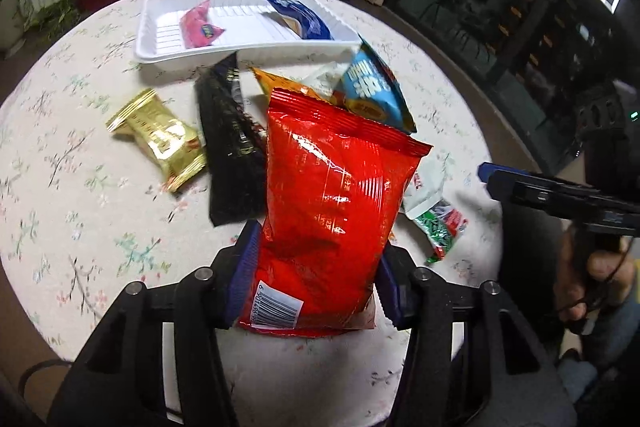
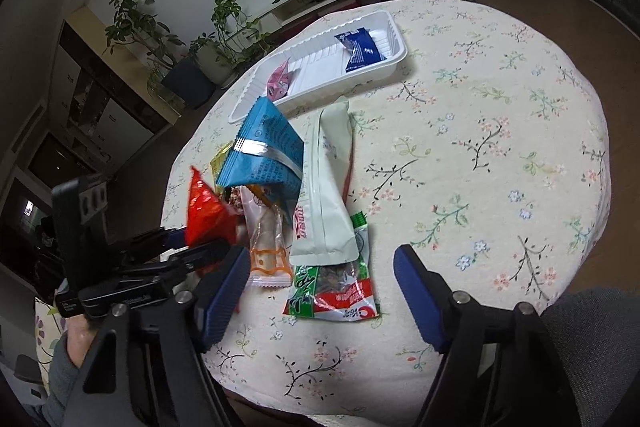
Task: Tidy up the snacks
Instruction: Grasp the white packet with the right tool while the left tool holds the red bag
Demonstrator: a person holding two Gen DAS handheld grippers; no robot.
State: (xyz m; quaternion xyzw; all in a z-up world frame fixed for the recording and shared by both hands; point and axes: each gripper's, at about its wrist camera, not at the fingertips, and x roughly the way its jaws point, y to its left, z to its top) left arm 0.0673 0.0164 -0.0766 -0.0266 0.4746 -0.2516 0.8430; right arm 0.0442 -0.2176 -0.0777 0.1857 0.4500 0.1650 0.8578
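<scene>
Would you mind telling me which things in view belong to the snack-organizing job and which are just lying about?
Belongs to the job:
- red bag, clamped in left gripper
- white tray
- gold packet
- black packet
- blue bag
- white pouch
- right gripper, open

Just lying about:
- potted plants
- floral tablecloth

Sitting at the table's point(image 2: 500, 131) far side: a tray point(image 2: 394, 39) holding two packets point(image 2: 362, 51) point(image 2: 280, 81); lying before it, a snack pile point(image 2: 320, 195).

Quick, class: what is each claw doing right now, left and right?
Left claw: closed on the red snack bag, lifted off the table.
Right claw: open, holding nothing, above the green-and-red packet.
</scene>
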